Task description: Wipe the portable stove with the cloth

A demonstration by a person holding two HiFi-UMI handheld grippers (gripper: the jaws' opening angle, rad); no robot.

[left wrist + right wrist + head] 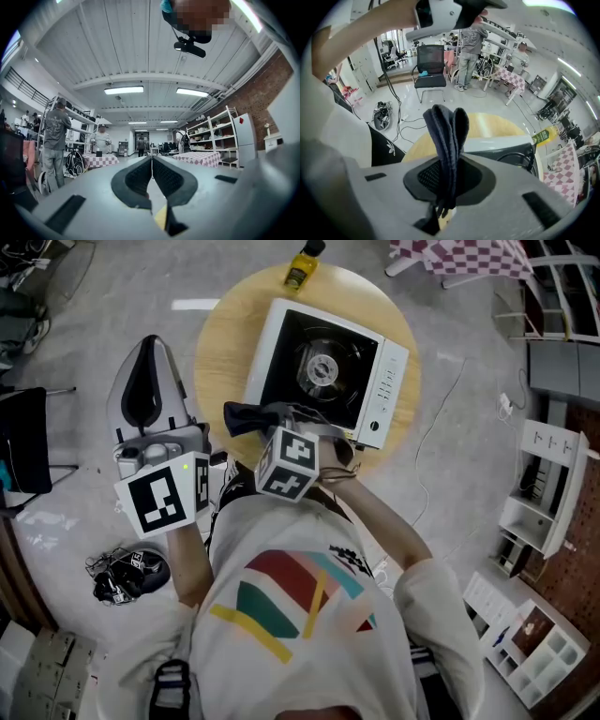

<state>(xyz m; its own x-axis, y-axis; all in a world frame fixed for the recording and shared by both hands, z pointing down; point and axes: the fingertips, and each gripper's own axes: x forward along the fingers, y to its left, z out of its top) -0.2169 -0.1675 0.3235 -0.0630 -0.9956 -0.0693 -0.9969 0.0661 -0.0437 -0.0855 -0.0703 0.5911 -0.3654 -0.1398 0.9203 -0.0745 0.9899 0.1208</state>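
Cloth point(447, 136), dark and folded, is pinched upright between the fingers point(425, 177) of my right gripper point(447, 174). From the head view, that gripper sits at the portable stove's point(323, 371) near left corner, with the bunched cloth at the stove's edge. I cannot tell whether the cloth touches the stove. The white stove, with its black top and round burner, lies on the round wooden bench point(223, 343). A yellow bottle point(302, 268) stands just beyond the stove's far side. My left gripper point(161, 474) hangs well to the stove's left, off the bench and aimed at the ceiling. Its fingers point(138, 178) are pressed together with nothing between them.
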